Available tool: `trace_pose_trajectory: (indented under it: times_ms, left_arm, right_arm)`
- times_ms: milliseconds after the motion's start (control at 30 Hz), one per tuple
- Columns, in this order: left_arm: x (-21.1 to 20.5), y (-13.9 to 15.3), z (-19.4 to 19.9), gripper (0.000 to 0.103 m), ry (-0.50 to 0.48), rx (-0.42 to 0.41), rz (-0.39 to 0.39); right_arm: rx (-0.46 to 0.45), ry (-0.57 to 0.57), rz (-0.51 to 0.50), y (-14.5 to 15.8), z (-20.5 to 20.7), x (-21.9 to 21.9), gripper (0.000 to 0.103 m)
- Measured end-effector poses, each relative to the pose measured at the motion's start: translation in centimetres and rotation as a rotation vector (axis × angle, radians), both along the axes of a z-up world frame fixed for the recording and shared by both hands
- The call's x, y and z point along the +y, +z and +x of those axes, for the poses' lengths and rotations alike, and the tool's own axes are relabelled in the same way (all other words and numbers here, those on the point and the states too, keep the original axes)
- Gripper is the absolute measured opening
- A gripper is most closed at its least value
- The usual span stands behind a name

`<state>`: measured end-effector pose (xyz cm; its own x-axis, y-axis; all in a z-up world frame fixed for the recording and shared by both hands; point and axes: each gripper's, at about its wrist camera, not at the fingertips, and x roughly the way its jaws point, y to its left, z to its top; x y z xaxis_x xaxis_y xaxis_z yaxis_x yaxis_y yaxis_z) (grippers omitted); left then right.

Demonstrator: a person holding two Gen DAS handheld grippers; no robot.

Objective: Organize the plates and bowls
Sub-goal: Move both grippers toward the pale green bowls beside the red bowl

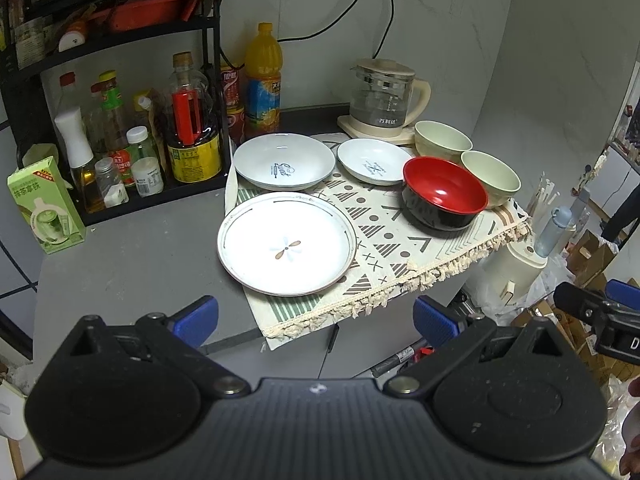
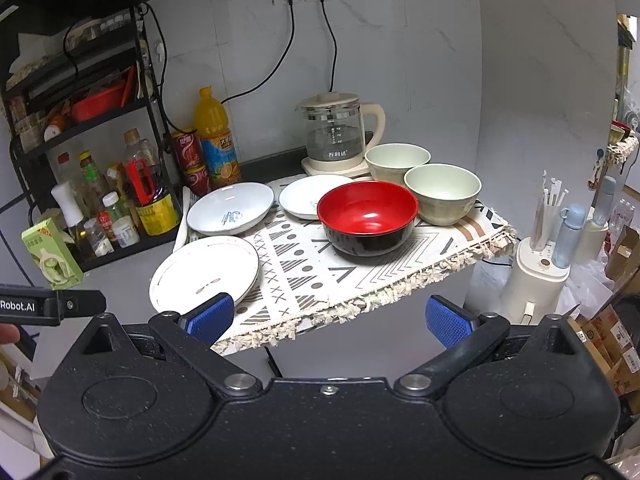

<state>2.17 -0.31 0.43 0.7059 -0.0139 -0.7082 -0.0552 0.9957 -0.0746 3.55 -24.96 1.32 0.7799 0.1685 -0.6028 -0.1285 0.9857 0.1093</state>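
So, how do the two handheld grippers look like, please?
Both grippers, left gripper and right gripper, have matte black ribbed bodies, round black side housings, silver pivot bolts and blue textured pads. White "Robot.AI" lettering marks the left one.

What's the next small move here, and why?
Probably ease the open left gripper forward and down to the near rim of the large white flower-patterned plate. Nothing is stacked or held yet, the right gripper is also open, and that plate lies nearest, unobstructed.

Black textured tongs [image 1: 316, 318], blue ribbed pads [image 2: 211, 316], silver pivot screws, "Robot.AI" lettering
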Motion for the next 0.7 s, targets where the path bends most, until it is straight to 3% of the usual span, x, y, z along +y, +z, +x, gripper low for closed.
trace_pose_trajectory:
  times_ms: [700]
  left_arm:
    - [-2.7,-1.3,3.0,0.102,-0.015,0.039,0.018]
  right_arm:
    - [0.03,-0.011,0.003,-1.4,2.2,-1.9,0.103]
